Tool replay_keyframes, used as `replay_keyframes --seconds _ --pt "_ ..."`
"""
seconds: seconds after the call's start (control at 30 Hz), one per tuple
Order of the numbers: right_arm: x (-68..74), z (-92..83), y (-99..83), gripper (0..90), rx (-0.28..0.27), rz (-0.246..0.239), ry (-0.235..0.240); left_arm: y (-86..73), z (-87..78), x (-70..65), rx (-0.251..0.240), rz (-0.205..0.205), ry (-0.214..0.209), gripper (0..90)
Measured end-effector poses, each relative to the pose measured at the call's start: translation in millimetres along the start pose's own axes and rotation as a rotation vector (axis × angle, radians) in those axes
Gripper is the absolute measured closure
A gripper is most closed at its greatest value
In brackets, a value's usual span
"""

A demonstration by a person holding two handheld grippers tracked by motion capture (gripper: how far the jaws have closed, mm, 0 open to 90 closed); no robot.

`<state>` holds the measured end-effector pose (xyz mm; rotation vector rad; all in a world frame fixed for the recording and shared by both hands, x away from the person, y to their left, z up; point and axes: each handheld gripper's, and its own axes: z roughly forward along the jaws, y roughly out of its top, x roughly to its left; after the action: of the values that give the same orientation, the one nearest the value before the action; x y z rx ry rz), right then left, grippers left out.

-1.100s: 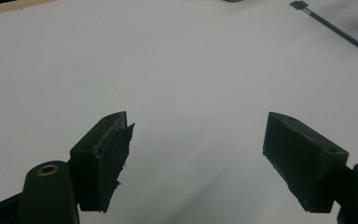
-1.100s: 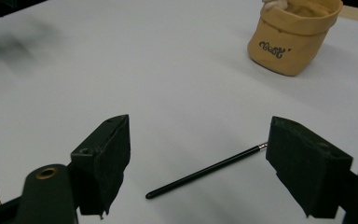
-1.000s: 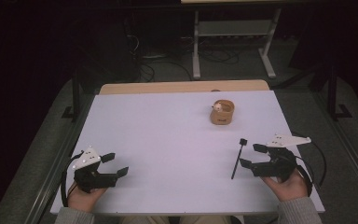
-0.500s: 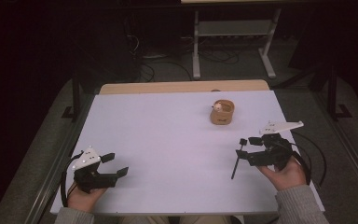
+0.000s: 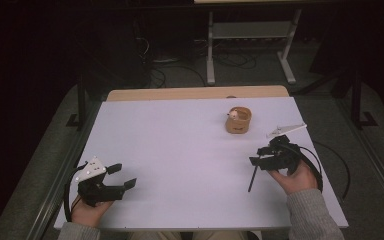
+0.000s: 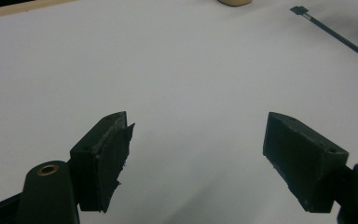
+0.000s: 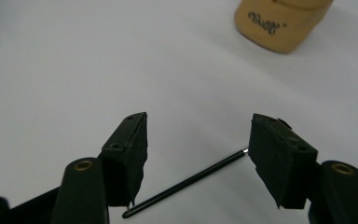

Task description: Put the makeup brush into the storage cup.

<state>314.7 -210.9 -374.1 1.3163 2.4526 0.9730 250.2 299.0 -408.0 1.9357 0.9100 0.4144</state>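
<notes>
A thin black stick [image 5: 253, 179] lies on the white table [image 5: 180, 150] at the right. My right gripper [image 5: 258, 155] hovers over its far end. In the right gripper view the stick [image 7: 186, 183] runs slantwise between the jaws, and one end is hidden behind the right jaw. The right gripper [image 7: 198, 137] has just been closing, but it is open and its pads stand clear of the stick. A tan wooden cup [image 5: 238, 120] stands farther back. At the near left my left gripper [image 5: 124, 176] rests open with nothing in it. The left gripper [image 6: 196, 140] has the stick [image 6: 331, 30] far off to its upper right.
The tan cup [image 7: 279, 23], with dark lettering on its side, stands just beyond the right jaws. A wooden strip [image 5: 195, 93] borders the table's far edge. Past it, on the dark floor, are a metal stand [image 5: 250, 45] and cables.
My right gripper has moved forward and to the left over the stick's far end, now covering its head, and its jaws have narrowed. The left gripper has stayed put.
</notes>
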Motion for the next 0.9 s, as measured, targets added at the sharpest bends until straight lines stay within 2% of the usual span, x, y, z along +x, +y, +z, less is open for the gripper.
replay_keyframes --seconds 0.13,0.2,0.37,0.5,0.6,0.8,0.9 --pt "-3.4 9.6 -2.3 39.1 0.025 0.028 -0.004 0.0 0.2 -0.5 0.002 0.002 0.000 22.2" --pt "-7.4 19.5 -3.8 40.3 0.061 0.073 0.007 0.0 -0.1 0.0 0.000 0.004 0.000 22.2" --pt "-10.3 28.5 -4.6 43.8 0.101 0.091 -0.011 -0.1 -0.5 0.4 0.001 0.001 -0.001 22.1" --pt "-13.1 35.4 -7.9 44.1 0.128 0.119 -0.024 0.1 -0.9 0.9 0.007 0.015 -0.002 22.2" --pt "-15.2 42.2 -12.6 45.3 0.161 0.165 -0.034 -0.1 -0.3 -0.2 0.008 0.008 -0.002 22.2" --pt "-13.3 45.6 -10.8 48.4 0.173 0.156 -0.056 -0.2 -0.1 -0.4 0.009 0.006 0.000 22.2" --pt "-14.5 49.0 -10.9 49.5 0.191 0.176 -0.064 -0.1 -0.8 -0.4 0.013 0.004 0.001 22.2"
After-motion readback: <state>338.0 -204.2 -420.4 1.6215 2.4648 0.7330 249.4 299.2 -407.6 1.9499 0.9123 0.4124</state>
